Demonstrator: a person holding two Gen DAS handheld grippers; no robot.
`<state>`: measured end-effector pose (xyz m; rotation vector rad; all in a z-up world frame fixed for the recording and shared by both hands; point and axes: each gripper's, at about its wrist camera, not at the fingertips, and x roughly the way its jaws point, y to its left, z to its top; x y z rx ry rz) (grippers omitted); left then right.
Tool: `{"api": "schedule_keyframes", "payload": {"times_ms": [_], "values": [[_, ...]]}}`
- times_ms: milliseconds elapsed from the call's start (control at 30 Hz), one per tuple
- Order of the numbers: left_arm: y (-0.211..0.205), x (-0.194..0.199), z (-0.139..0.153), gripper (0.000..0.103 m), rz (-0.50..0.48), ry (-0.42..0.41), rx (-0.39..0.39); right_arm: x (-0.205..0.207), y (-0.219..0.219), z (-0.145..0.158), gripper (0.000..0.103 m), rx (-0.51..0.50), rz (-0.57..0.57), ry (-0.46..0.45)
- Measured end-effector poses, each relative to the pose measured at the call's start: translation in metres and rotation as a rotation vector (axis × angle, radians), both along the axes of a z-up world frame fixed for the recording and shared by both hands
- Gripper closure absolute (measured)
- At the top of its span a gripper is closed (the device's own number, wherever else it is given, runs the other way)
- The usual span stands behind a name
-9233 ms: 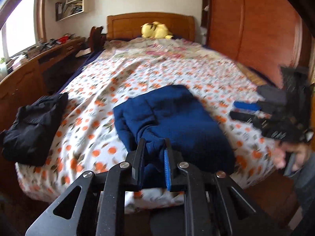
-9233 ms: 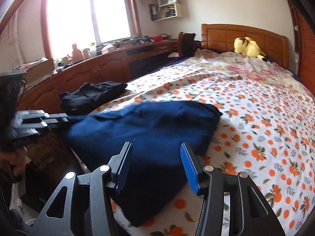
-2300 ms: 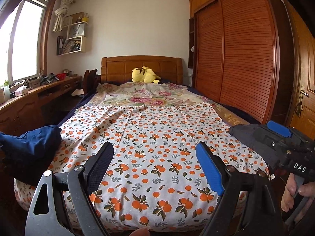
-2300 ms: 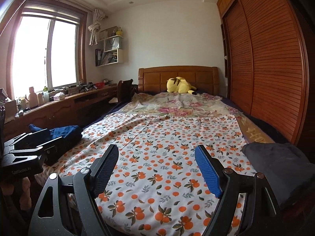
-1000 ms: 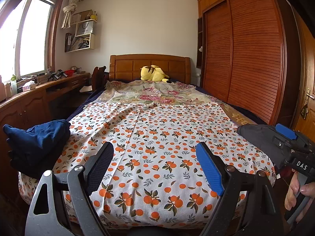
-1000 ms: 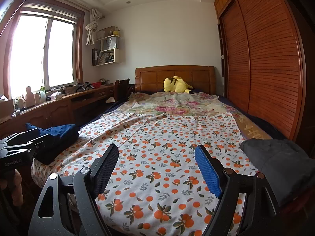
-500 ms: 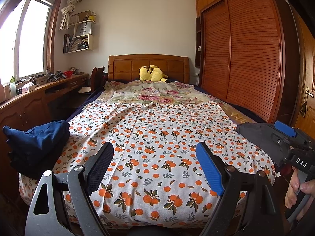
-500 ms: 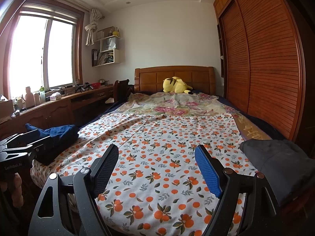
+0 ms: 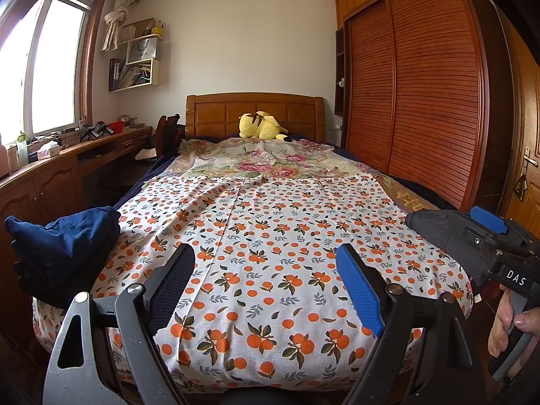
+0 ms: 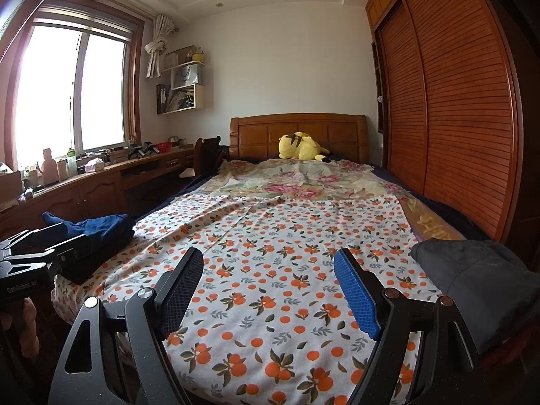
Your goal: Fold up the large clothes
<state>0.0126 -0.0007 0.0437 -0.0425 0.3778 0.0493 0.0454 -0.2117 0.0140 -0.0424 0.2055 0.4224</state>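
Note:
A folded dark blue garment (image 9: 64, 236) lies on top of a black folded garment (image 9: 44, 287) at the bed's front left corner; the blue one also shows in the right wrist view (image 10: 101, 227). A dark grey garment (image 10: 479, 280) lies at the bed's front right corner. My left gripper (image 9: 266, 290) is open and empty, held off the foot of the bed. My right gripper (image 10: 268, 293) is open and empty, also off the foot of the bed. Each gripper shows at the edge of the other's view.
The bed's orange-print sheet (image 9: 270, 236) spreads ahead, with a floral blanket (image 9: 263, 158) and a yellow plush toy (image 9: 260, 126) by the headboard. A wooden desk (image 9: 67, 158) runs along the left wall. A slatted wardrobe (image 9: 422, 101) stands on the right.
Over nine seconds the blue garment went from the middle of the bed, held by my left gripper, to the left corner stack. Both grippers have pulled back; in the last second almost nothing moved.

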Motion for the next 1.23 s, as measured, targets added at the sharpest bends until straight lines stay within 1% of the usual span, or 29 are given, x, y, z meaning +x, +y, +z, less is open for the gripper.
{"api": "schedule_keyframes", "payload": {"times_ms": [1233], "values": [[0.0014, -0.0006, -0.0003, 0.017, -0.002, 0.003, -0.005, 0.0021, -0.0017, -0.0008, 0.022, -0.010, 0.011, 0.005]]}}
